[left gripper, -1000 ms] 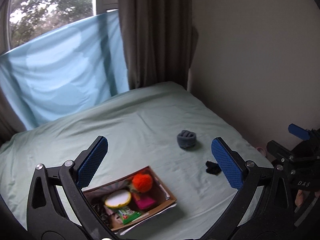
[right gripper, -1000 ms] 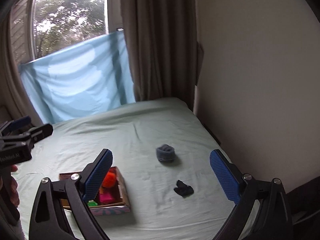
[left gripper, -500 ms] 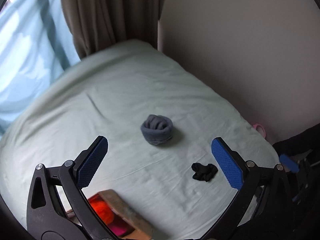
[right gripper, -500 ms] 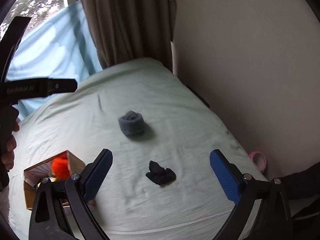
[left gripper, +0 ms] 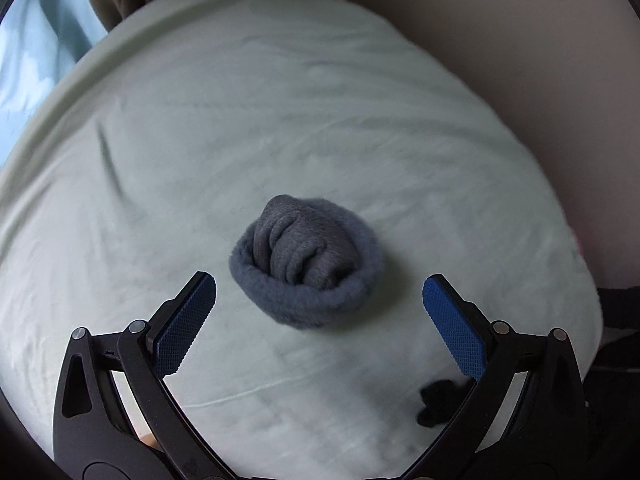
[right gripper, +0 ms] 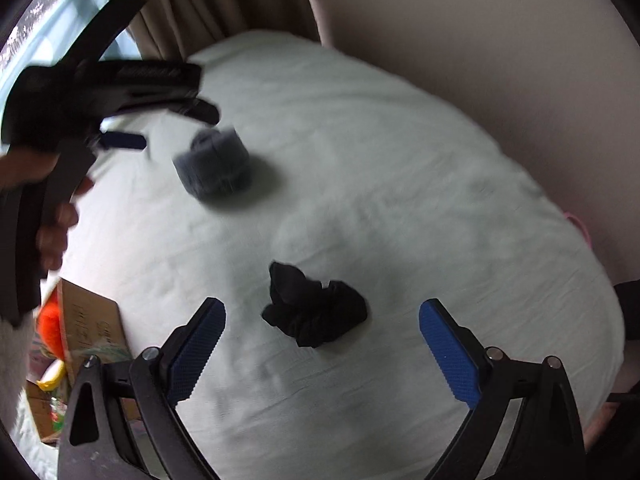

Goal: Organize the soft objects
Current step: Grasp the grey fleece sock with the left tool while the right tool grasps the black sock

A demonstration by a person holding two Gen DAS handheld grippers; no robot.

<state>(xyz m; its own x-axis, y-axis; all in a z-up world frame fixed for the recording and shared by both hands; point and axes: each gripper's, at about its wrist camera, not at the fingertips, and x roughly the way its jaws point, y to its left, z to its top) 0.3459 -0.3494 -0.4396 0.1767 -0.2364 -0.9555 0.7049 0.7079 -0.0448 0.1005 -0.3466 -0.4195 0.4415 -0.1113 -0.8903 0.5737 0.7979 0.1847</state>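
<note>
Two grippers have closed in over half a second: your left gripper [left gripper: 319, 294], jaws wide, frames the grey sock roll [left gripper: 306, 258]; your right gripper [right gripper: 322, 320], likewise spread, frames the black sock [right gripper: 314, 310]. Grasps appear imminent.

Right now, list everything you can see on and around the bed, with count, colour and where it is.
rolled sock bundle: one, grey-blue, middle of the bed, ahead of the left gripper
crumpled sock: one, black, nearer bed edge, ahead of the right gripper
bed sheet: one, pale green, covering the bed
cardboard box: one, brown, at the left, orange fluffy item inside
curtain: one, beige-brown, behind the bed
wall: beige, right of the bed
left gripper: one, black with blue pads, open
right gripper: one, black with blue pads, open
</note>
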